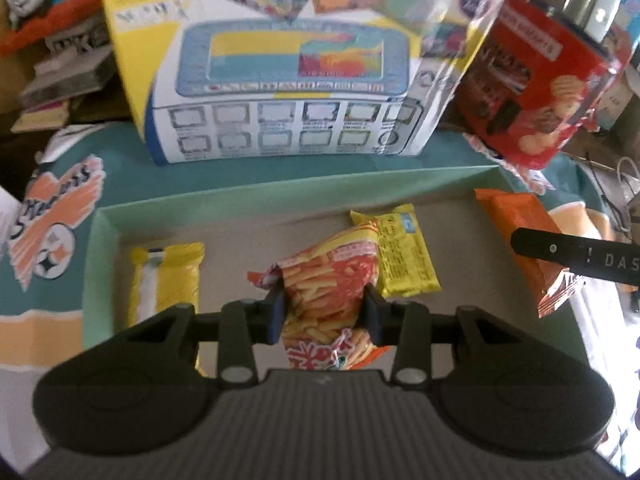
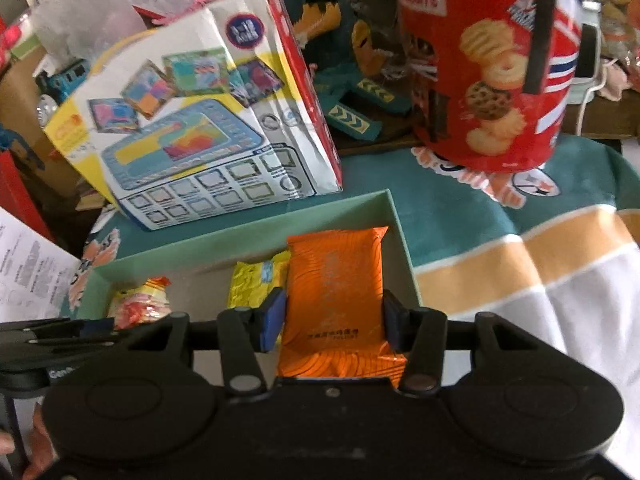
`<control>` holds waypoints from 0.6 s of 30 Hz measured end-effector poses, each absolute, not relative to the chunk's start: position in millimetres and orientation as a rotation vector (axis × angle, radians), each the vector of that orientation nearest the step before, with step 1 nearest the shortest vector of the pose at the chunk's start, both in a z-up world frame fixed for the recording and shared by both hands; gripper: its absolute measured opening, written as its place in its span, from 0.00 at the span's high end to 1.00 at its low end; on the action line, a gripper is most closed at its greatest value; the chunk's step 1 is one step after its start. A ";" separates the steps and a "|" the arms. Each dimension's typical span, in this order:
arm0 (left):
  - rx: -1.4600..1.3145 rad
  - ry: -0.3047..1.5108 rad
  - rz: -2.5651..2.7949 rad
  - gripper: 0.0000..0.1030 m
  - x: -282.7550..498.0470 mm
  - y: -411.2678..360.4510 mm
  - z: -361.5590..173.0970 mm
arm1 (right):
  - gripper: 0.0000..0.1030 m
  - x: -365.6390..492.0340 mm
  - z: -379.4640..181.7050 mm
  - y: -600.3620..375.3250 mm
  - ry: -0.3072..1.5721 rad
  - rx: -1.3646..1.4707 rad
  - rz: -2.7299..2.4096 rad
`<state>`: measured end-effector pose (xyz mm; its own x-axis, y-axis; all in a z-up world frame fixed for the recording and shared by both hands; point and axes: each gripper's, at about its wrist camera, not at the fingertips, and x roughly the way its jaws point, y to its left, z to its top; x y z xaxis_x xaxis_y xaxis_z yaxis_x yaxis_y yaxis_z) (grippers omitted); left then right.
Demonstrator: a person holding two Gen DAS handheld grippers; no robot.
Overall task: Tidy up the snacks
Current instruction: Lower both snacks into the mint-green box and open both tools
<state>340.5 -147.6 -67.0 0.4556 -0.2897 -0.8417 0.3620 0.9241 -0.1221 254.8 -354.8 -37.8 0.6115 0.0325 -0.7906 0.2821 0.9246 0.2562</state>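
Left gripper [image 1: 325,312] is clamped on a red-and-yellow snack bag [image 1: 326,304] printed with fries-like sticks, both pads pressing its sides, held over the shallow green tray [image 1: 280,196]. Right gripper [image 2: 334,322] is pinching an orange wrapped snack [image 2: 336,296] the same way, at the tray's right end.

Inside the tray, a yellow packet [image 1: 400,256] lies just beside the red bag on its right, partly tucked under it, and a yellow-and-white bar [image 1: 166,280] sits near the left wall.

Tray rests on a teal cloth [image 2: 460,216] with cream and white stripes. Right behind it stands a toy box [image 1: 280,80] with a screen drawing, and next to that a red cookie tin [image 2: 488,64]. Clutter further back is too blurry to call.
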 end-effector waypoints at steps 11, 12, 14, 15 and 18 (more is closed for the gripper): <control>0.114 0.979 -0.338 0.02 356.1 -167.4 -73.8 | 0.07 261.3 -37.1 -358.4 0.829 0.397 -0.129; 0.121 0.977 -0.339 0.02 352.0 -166.7 -70.9 | 0.02 256.2 -32.4 -357.7 0.820 0.393 -0.125; 0.124 0.982 -0.337 0.01 342.9 -163.4 -64.4 | 0.00 247.3 -25.8 -354.7 0.812 0.390 -0.122; 0.119 0.986 -0.335 0.00 337.6 -161.0 -61.2 | 0.00 242.1 -22.4 -352.1 0.809 0.387 -0.120; 0.112 0.992 -0.337 0.00 317.3 -152.6 -51.2 | 0.00 226.5 -15.3 -345.6 0.811 0.378 -0.111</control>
<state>317.3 -152.6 -51.2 0.5003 -0.2279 -0.8353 0.3288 0.9425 -0.0602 226.5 -345.6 -15.3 0.6870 0.0465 -0.7252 0.2399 0.9275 0.2867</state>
